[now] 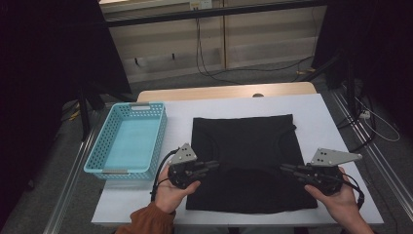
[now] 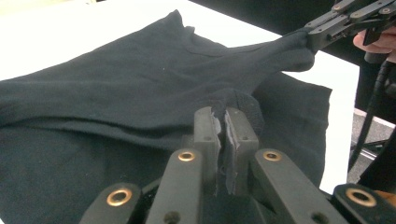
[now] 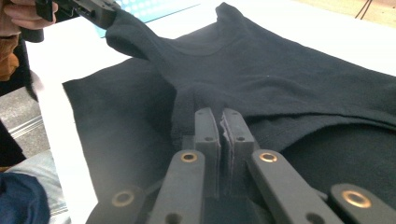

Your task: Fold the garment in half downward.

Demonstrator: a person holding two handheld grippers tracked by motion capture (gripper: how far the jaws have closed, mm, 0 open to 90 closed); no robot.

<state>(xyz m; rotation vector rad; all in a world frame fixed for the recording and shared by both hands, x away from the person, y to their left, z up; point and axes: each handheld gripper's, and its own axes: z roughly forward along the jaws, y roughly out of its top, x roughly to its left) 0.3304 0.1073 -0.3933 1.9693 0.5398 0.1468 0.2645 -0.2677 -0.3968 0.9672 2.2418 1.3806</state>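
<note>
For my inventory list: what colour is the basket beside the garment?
The basket is light blue with latticed walls; it shows best in the high view.

High view overhead, facing forward-down; 2 tool views close, sharing black cloth (image 1: 251, 161).

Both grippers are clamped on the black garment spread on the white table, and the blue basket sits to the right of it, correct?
Not quite. The blue basket sits to the left of the black garment, as the high view shows. The rest holds: the left gripper and the right gripper are each clamped on the cloth, which lies on the white table.
</note>
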